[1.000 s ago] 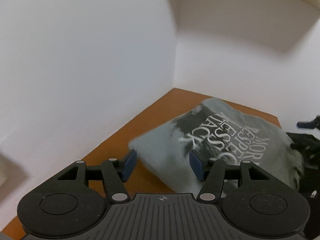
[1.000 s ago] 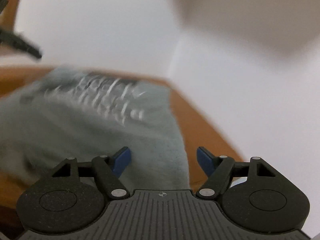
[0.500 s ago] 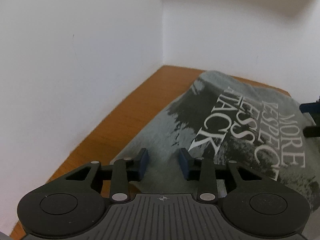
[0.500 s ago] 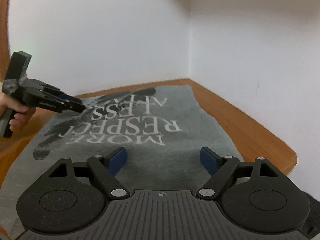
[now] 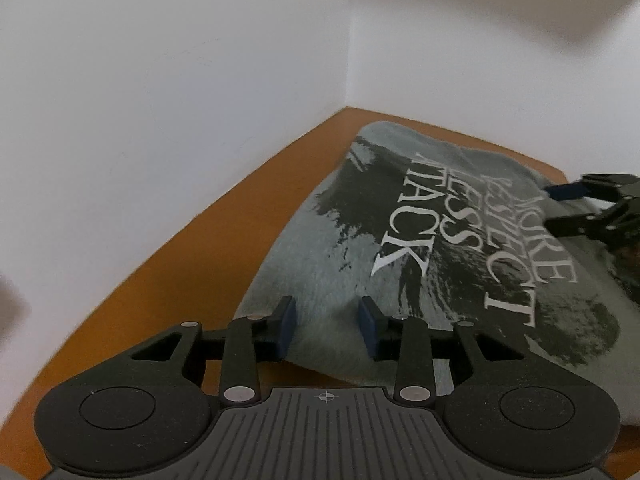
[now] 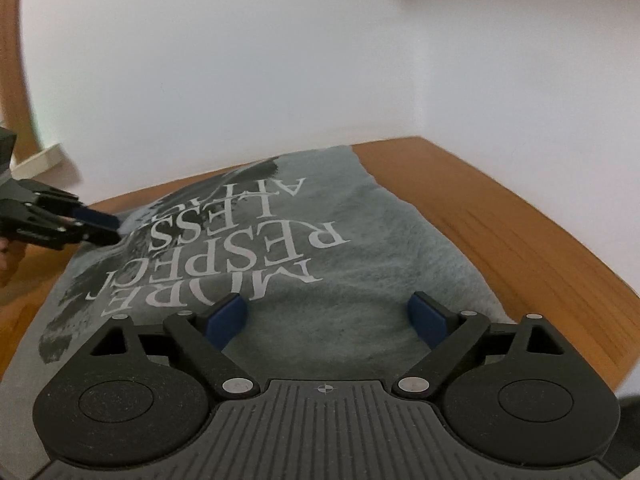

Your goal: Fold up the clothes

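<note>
Item: grey printed T-shirt (image 6: 372,240), lay folded flat on the wooden table (image 6: 532,248) in a white-walled corner; left gripper (image 5: 327,328), part-open, straddled its edge without pinching; right gripper (image 6: 326,318), jaws opening, gripped nothing, presumably positioning for another fold.

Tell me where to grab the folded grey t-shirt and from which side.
Take the grey t-shirt at its near folded edge, coming in low from the front of the wooden table. That edge is thick and lifted slightly off the wood, so a claw can slide one finger under it.
</note>
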Available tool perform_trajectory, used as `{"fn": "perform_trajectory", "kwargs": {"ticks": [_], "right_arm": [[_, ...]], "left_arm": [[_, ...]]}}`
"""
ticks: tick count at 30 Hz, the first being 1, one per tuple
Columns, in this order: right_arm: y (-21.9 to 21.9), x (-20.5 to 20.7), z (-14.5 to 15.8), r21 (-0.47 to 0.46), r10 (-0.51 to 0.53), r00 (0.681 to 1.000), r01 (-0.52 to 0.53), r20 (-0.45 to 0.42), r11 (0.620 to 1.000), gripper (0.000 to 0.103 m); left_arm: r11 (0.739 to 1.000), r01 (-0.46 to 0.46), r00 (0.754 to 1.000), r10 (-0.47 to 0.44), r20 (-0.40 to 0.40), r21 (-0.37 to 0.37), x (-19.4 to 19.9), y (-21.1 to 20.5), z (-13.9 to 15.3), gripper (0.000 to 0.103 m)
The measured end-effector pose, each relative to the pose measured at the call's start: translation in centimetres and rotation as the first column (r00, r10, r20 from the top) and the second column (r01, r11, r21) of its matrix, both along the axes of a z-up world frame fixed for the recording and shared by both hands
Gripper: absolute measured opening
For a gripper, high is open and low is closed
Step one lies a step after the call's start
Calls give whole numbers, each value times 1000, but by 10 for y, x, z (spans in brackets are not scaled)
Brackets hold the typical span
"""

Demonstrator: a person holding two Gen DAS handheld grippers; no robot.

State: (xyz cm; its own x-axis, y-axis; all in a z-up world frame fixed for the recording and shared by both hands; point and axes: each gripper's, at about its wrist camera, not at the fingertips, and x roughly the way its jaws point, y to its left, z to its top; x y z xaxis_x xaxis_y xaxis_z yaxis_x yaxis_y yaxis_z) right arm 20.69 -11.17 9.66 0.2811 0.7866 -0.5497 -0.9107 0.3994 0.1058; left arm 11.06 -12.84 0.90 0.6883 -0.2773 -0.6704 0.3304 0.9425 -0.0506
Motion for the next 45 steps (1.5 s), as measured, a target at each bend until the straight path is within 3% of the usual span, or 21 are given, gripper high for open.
{"fn": "perform_trajectory", "kwargs": {"ticks": [5,10,14,15,18,20,27,33,37,39,41,45], "right_arm": [[-14,-8,4,39,-46,998,44,34,998,89],[-47,-20,1,39,-87,995,86,44,996,89],[-72,-9,-1,83,-149,988,151,-31,985,88],[-77,-3,-3,92,-167,985,170,-48,981,86],[-80,14,-6,81,-176,981,182,-77,980,63],[-73,21,-9,57,-163,984,168,-76,984,53],[-33,58,-12,-1,-97,994,97,-55,995,51],[7,86,-9,-36,-71,997,71,0,997,52],[9,69,4,-23,-80,993,82,82,996,53],[0,52,10,19,-55,996,54,69,998,55],[-10,30,15,48,-23,998,20,64,999,61],[-19,-20,14,75,104,995,-104,9,992,64]], "left_arm": [[999,-10,997,13,80,-36,-5,-9,27,43],[991,104,993,-98,65,-87,36,-57,39,47],[986,168,985,-168,44,-10,71,-93,30,47],[986,162,986,-163,41,31,75,-96,25,47],[987,147,989,-148,15,70,86,-93,8,47],[989,138,990,-138,11,45,83,-82,4,47],[995,91,995,-89,-49,34,49,-57,11,47],[990,138,984,-136,-112,8,-1,-50,19,47],[991,136,987,-135,-87,8,-7,-50,32,47],[990,138,989,-139,-51,-13,-4,-50,40,48],[991,134,991,-134,9,-28,5,-54,44,57],[993,117,991,-116,67,-16,35,-71,45,58]]}}
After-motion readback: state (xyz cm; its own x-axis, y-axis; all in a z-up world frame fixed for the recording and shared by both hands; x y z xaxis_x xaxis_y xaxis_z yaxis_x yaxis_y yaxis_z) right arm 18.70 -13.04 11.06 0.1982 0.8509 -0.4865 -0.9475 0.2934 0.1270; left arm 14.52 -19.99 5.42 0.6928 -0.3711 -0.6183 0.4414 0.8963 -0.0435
